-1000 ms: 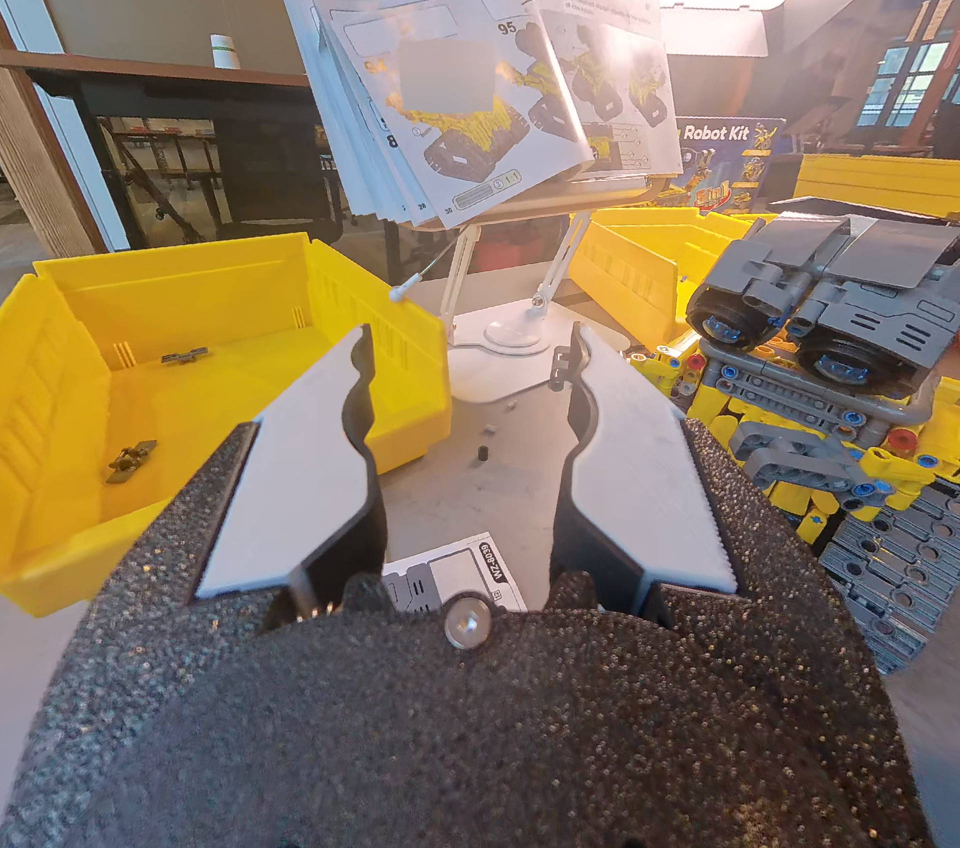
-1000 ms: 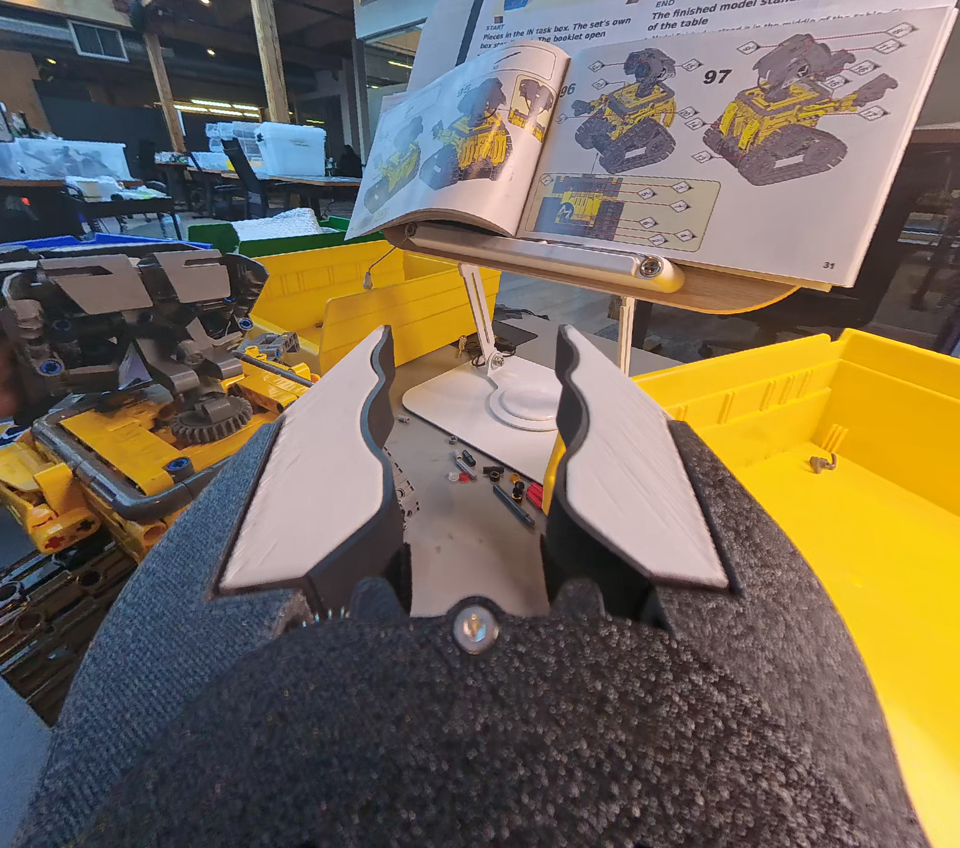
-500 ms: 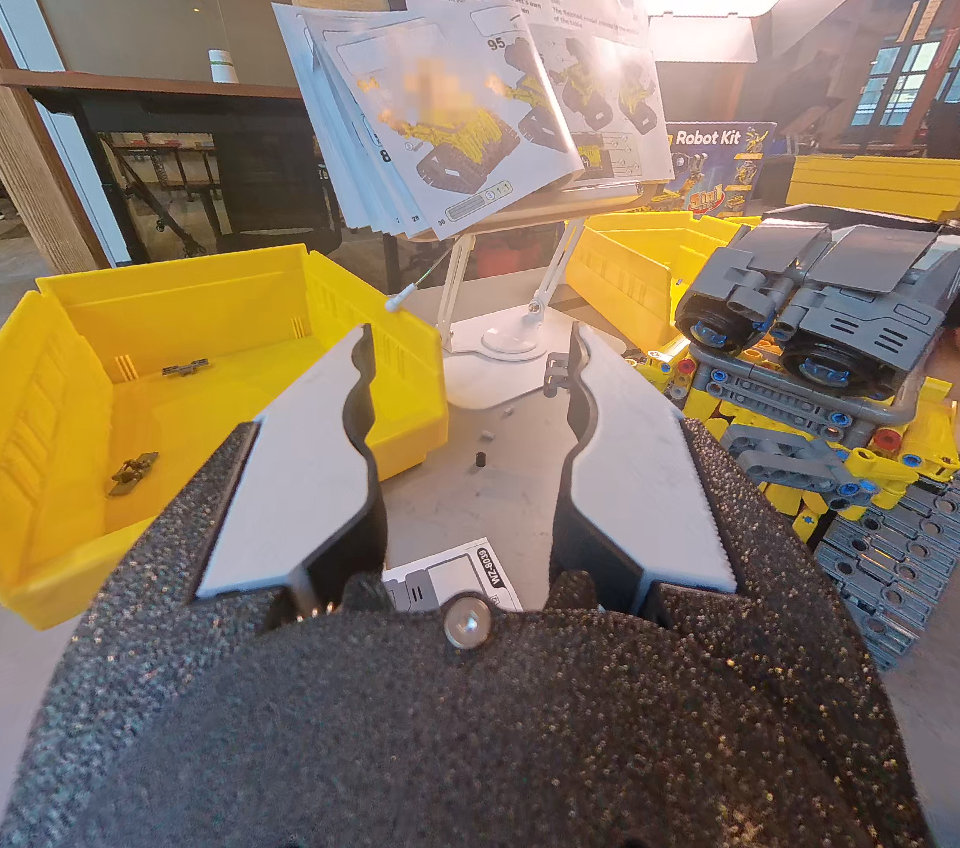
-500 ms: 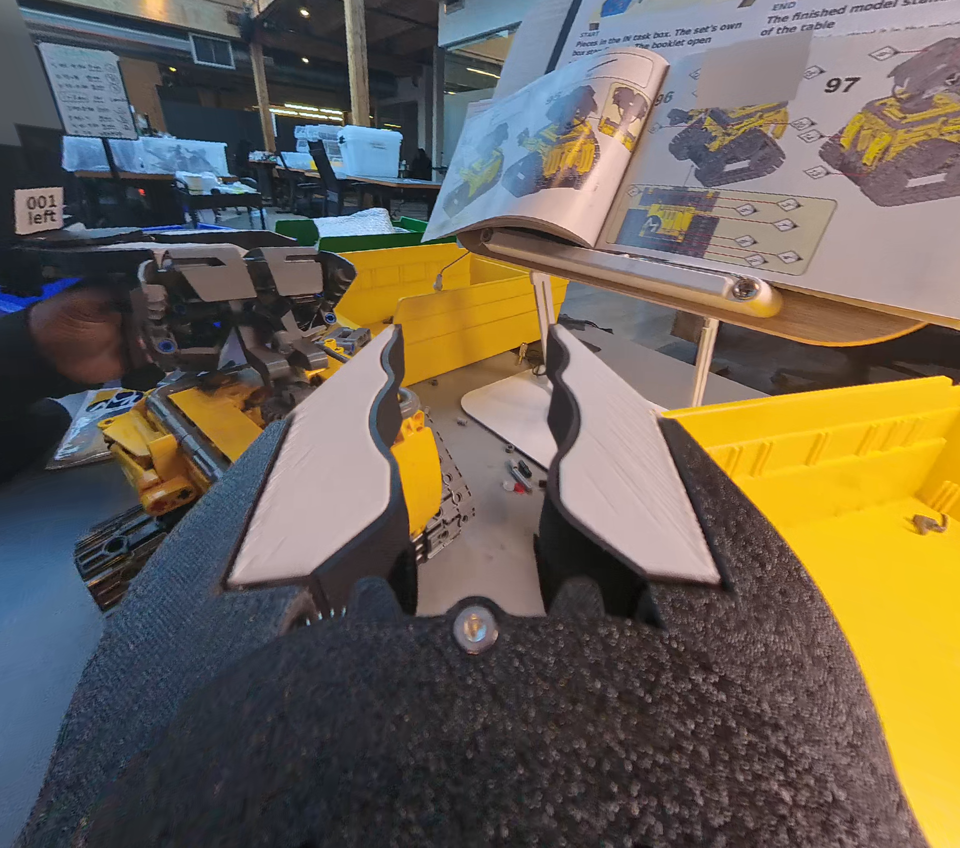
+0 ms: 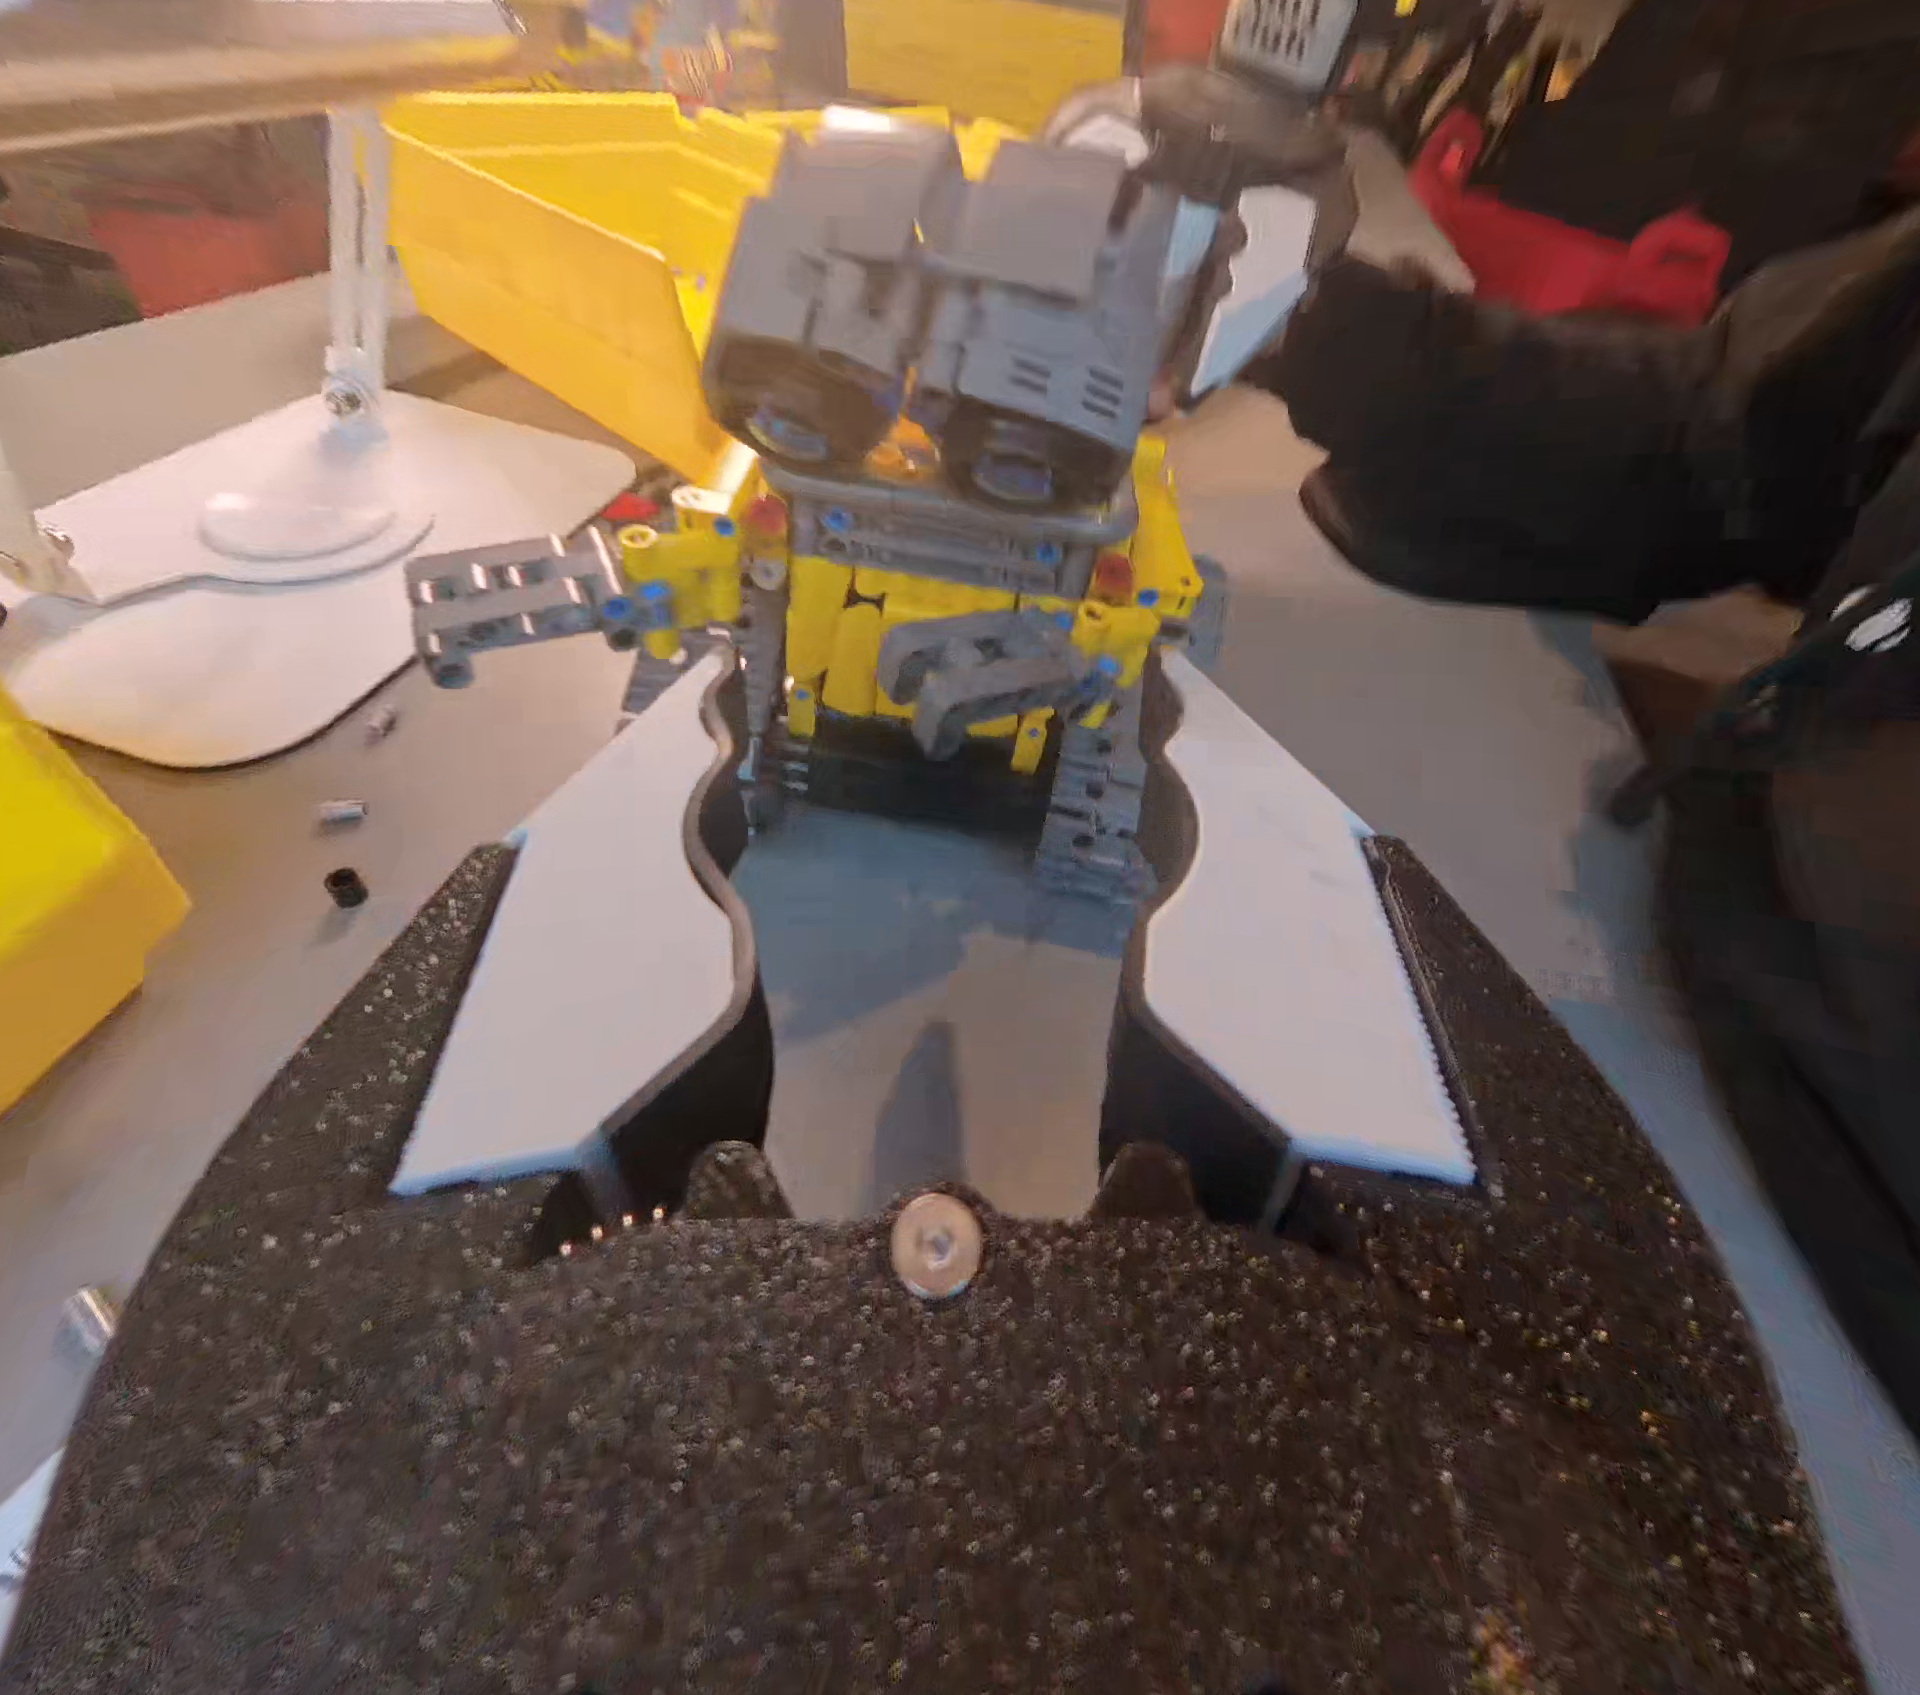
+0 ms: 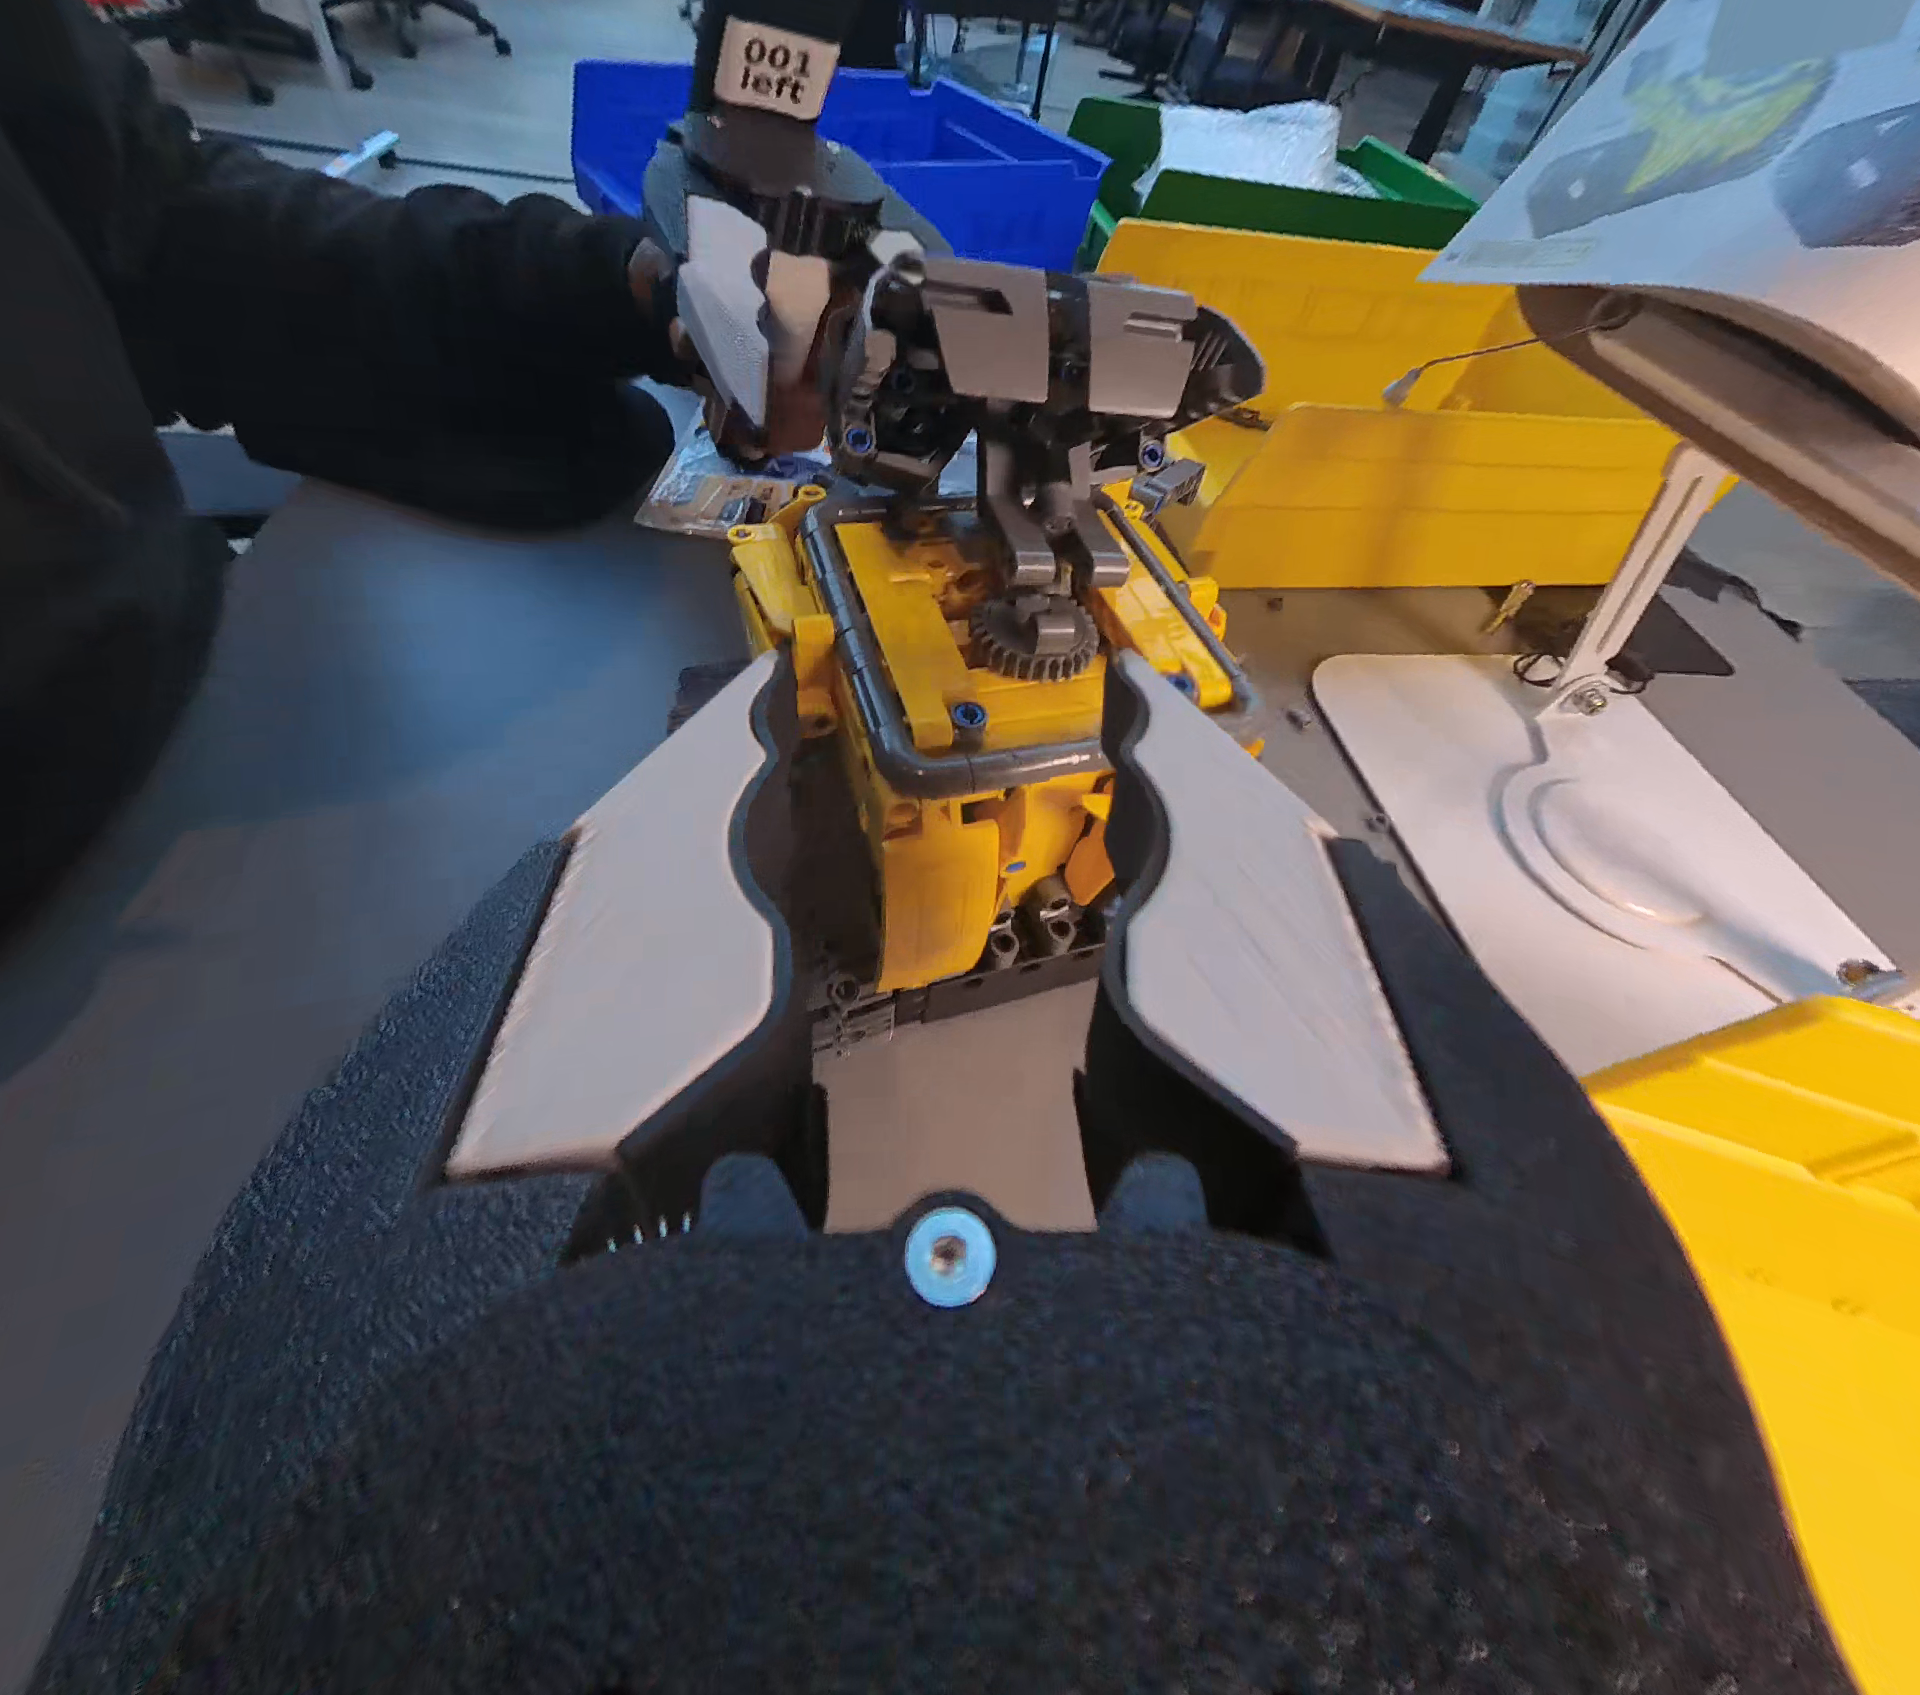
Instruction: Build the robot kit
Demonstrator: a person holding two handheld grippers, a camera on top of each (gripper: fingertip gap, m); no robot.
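A yellow and grey brick-built robot model [image 5: 935, 606] with tracks and a binocular head stands on the grey table. In the left wrist view it faces me, and my open left gripper [image 5: 945, 679] has its fingertips on either side of the tracks. The right wrist view shows the model [image 6: 966, 710] from behind, and my open right gripper [image 6: 945, 679] straddles its yellow body. I cannot tell if either gripper touches it. The left gripper also shows in the right wrist view [image 6: 758, 315], by the model's head and held by a dark-sleeved hand. The right gripper [image 5: 1226, 191] shows blurred behind the head.
A white book stand base [image 6: 1558, 814] with an open booklet [image 6: 1714, 118] stands beside the model. Yellow bins [image 6: 1403, 482] [image 5: 540, 274] lie behind it, and another [image 6: 1787, 1178] is at near right. Small loose parts [image 5: 343, 887] lie on the table. Blue [image 6: 935, 159] and green [image 6: 1278, 201] bins are farther back. Tip to tip, the grippers are about 12 centimetres apart.
Both grippers have swung from the book stand toward the robot model, which now sits centred between each pair of fingers. Both jaws stay open. The views are motion-blurred.
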